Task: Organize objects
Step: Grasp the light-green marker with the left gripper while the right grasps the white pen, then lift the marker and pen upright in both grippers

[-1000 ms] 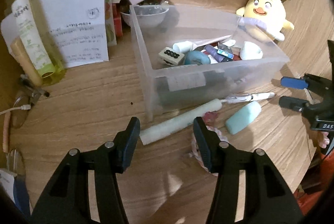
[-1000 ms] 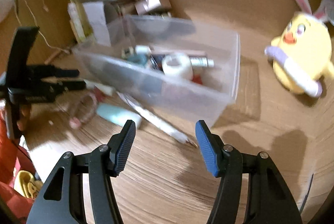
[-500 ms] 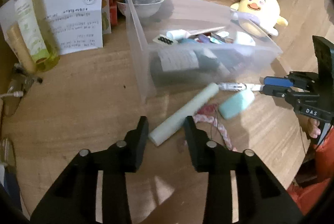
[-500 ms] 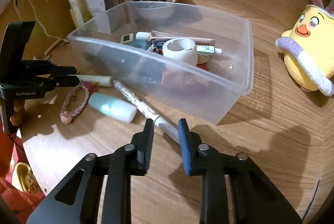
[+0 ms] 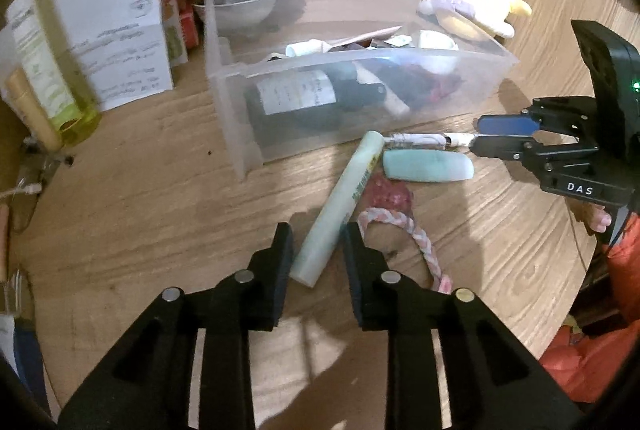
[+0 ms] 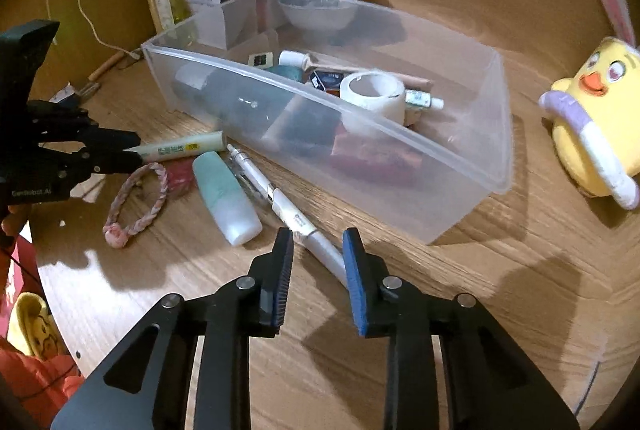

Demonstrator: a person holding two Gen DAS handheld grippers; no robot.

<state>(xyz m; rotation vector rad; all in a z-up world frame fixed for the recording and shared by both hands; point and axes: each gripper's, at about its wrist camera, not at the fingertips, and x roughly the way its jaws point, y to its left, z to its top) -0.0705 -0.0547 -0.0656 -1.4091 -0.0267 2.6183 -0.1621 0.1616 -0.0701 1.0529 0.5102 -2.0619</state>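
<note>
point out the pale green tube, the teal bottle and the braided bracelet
pale green tube (image 5: 340, 205), left wrist view, middle of its body
teal bottle (image 6: 226, 189), right wrist view, middle of its body
braided bracelet (image 6: 158, 199), right wrist view, right side of the pink loop

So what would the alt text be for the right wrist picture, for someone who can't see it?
The right gripper straddles a white pen on a wooden table, jaws opening, beside a clear bin of odds and ends; a yellow plush chick sits right.
</note>
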